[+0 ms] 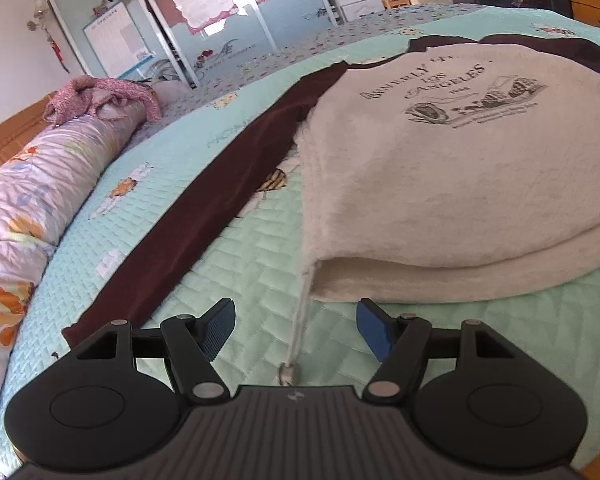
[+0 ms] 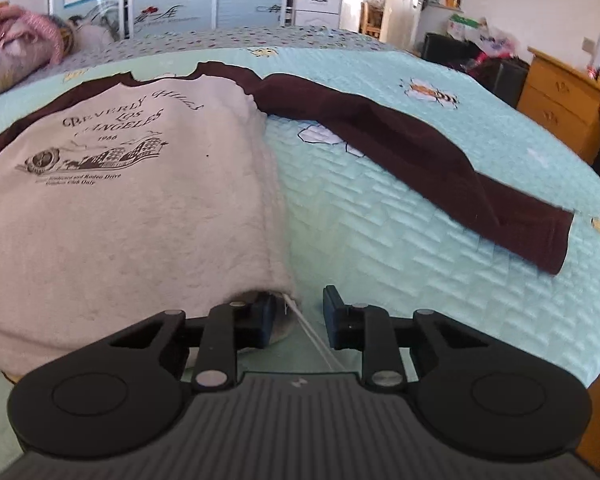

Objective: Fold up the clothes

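1. The sweatshirt (image 2: 120,208) lies flat on the bed (image 2: 380,240), sleeves spread.
2. Your right gripper (image 2: 298,316) points down at the near right hem corner; its jaws bracket the corner without clamping. Risk: pinching only the drawstring (image 2: 312,332).
3. Your left gripper (image 1: 296,330) hovers with jaws open and empty before the near left corner.

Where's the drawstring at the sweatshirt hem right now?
In the left wrist view the drawstring hangs from the sweatshirt hem corner, running between the left gripper fingers over the quilt.
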`<state>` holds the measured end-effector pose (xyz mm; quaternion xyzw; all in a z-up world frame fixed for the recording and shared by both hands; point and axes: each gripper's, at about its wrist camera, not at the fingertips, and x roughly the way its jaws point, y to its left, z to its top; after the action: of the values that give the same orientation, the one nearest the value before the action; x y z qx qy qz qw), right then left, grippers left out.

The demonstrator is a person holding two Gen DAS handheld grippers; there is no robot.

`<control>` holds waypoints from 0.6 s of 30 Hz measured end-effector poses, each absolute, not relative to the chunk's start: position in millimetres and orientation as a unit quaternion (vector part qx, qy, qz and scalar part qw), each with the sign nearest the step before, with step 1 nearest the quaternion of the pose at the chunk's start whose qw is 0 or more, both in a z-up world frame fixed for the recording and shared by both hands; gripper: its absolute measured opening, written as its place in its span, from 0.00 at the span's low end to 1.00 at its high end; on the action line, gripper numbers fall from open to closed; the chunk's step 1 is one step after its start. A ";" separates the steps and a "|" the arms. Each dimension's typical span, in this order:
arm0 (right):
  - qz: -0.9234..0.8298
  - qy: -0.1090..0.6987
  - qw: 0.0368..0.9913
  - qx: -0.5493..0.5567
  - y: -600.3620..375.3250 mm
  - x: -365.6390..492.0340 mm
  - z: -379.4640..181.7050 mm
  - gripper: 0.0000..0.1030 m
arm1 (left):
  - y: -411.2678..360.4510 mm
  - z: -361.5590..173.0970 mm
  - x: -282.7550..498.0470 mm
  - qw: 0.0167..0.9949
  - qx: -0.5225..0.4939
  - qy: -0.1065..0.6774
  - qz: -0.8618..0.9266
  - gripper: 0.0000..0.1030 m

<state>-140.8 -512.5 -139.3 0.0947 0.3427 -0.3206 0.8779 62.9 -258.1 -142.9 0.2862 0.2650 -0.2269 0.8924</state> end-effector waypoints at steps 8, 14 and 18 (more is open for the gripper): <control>-0.321 0.339 0.879 0.098 -506.9 -139.9 -140.0 0.28 | -275.4 -148.0 80.2 0.883 0.322 0.243 -0.241 0.69; -0.321 0.338 0.878 0.107 -509.3 -140.8 -141.7 0.28 | -289.1 -150.4 97.4 0.882 0.331 0.237 -0.238 0.69; -0.324 0.338 0.877 0.108 -508.3 -139.1 -143.4 0.28 | -286.3 -156.2 104.8 0.890 0.303 0.248 -0.234 0.70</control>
<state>-139.1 -508.3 -143.4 0.1079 0.3384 -0.3241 0.8768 104.8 -286.3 -156.2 0.3030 0.2482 -0.2338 0.8899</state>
